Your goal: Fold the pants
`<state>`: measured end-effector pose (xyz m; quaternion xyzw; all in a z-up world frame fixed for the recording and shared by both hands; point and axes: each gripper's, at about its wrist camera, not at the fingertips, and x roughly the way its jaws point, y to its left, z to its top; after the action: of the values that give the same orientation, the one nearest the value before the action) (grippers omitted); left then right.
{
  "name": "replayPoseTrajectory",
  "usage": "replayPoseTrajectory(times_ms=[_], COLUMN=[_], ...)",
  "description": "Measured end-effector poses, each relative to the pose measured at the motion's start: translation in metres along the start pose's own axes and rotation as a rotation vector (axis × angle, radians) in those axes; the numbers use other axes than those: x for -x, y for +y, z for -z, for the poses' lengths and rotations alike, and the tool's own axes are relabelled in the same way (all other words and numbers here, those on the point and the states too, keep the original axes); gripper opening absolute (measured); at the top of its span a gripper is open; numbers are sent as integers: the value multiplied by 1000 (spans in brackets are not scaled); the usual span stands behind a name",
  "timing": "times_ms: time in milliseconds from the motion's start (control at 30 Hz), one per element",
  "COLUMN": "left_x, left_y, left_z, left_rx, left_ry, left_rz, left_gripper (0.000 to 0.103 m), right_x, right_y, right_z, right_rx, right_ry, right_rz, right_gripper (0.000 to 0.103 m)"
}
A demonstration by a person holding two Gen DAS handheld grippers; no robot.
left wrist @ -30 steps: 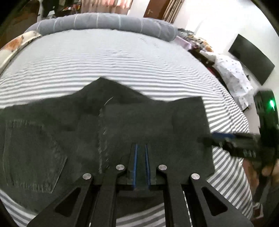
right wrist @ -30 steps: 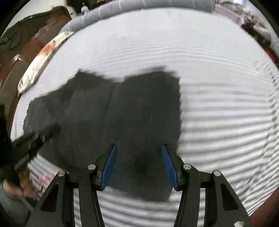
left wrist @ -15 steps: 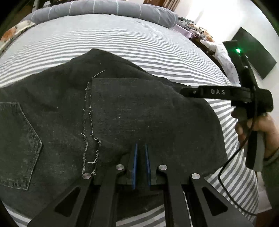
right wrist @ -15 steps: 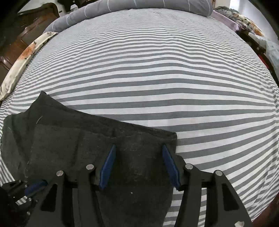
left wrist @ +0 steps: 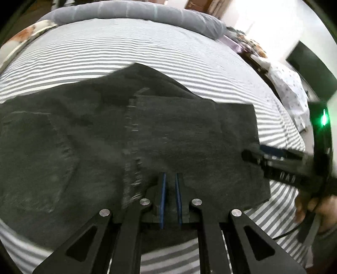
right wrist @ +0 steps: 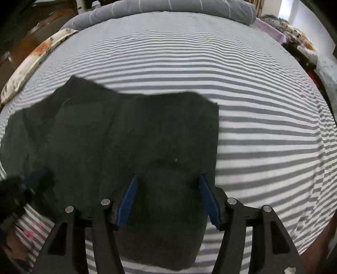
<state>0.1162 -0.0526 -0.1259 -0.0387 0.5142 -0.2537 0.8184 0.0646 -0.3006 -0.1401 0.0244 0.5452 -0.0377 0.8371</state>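
Left wrist view only: a back pocket (left wrist: pixel 38 160) on the left part of the pants, a pale frayed seam (left wrist: pixel 132 147) running down the middle of the cloth, the person's hand (left wrist: pixel 316 208) holding the right tool, a green light (left wrist: pixel 323 119) on that tool, and a dark screen (left wrist: pixel 311 69) on the far wall.

Right wrist view only: the open striped bedding to the right of the cloth, and a wooden headboard (right wrist: pixel 25 42) at the upper left.

Both views: a grey bolster (left wrist: pixel 130 11) along the far edge and a floral pillow (right wrist: pixel 35 54) at the left.

Pants: the black pants (left wrist: pixel 168 130) lie on the bed (left wrist: pixel 147 50), near its front edge, spread sideways in several overlapping layers. The right part forms a roughly square folded panel with a straight right edge; the far edge rises to a blunt peak. The fabric is dark, matte denim, with slight motion blur.

Left hand-held gripper: the left hand-held gripper (left wrist: pixel 169 189) has its blue pads (left wrist: pixel 162 196) drawn almost together, a thin slit between them, over the near edge of the pants; whether cloth is pinched between them cannot be told.

Right hand-held gripper: the right hand-held gripper (right wrist: pixel 168 200) is spread wide, released, its blue pads (right wrist: pixel 128 200) well apart above the folded panel. In the left view its tip (left wrist: pixel 252 153) lies at the panel's right edge.
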Motion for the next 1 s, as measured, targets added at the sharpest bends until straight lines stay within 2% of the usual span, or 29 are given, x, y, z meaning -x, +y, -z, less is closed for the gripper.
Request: replayPoseTrajectory(times_ms=[133, 333, 433, 567, 733, 1000], left_x=[29, 86, 109, 133, 137, 111], left_y=[25, 93, 131, 184, 239, 280], left_z=[-1, 4, 10, 26, 44, 60], left_rx=[87, 272, 362, 539, 716, 910], left_ry=[-42, -133, -166, -201, -203, -212], left_rz=[-8, -52, -71, -60, -21, 109], left_gripper=[13, 15, 16, 17, 17, 17], right_x=[6, 10, 13, 34, 46, 40], right_y=[9, 24, 26, 28, 47, 62], right_z=[11, 18, 11, 12, 11, 13], right_rx=[24, 79, 55, 11, 35, -33], right_ry=[-10, -14, -12, -55, -67, 0], right_rz=[26, 73, 58, -29, -68, -151], right_gripper=[61, 66, 68, 68, 69, 70])
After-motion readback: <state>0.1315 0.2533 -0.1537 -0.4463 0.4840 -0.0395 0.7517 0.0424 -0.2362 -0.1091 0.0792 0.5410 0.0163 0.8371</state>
